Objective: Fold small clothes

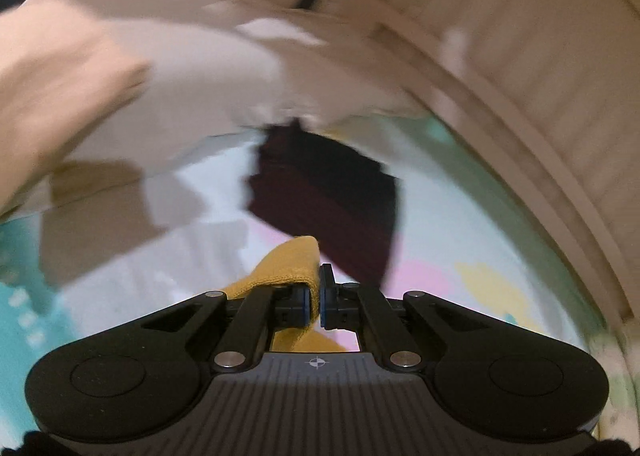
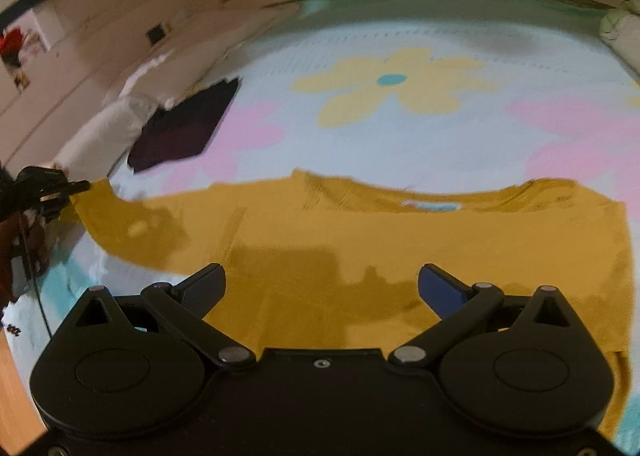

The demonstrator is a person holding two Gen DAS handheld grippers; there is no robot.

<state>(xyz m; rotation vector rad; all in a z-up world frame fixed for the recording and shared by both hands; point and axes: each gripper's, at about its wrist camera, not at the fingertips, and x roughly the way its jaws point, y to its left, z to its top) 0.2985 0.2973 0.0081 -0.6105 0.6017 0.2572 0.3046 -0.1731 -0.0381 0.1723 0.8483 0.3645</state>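
Left gripper (image 1: 314,302) pinched tight on a bunched bit of the yellow shirt (image 1: 294,260), most likely the end of a sleeve, though the blur makes that hard to be sure of. Right gripper (image 2: 322,284) wide open, holding nothing, hanging just above the near part of the shirt.

Yellow shirt (image 2: 400,248) spread flat on the flowery bed cover (image 2: 400,128), neck at the far side, one sleeve pulled out to the left.

Soft, thin and light by the look of it. Floppy too, so likely to sag and wrinkle when lifted. Best to grab at edges: sleeve ends, hem, shoulders.

Seen only from the right wrist: the whole shirt, and the left gripper (image 2: 60,190) holding the sleeve tip. Seen only from the left wrist: the tight pinch up close. Dark folded cloth (image 1: 332,196) far off, in both views.
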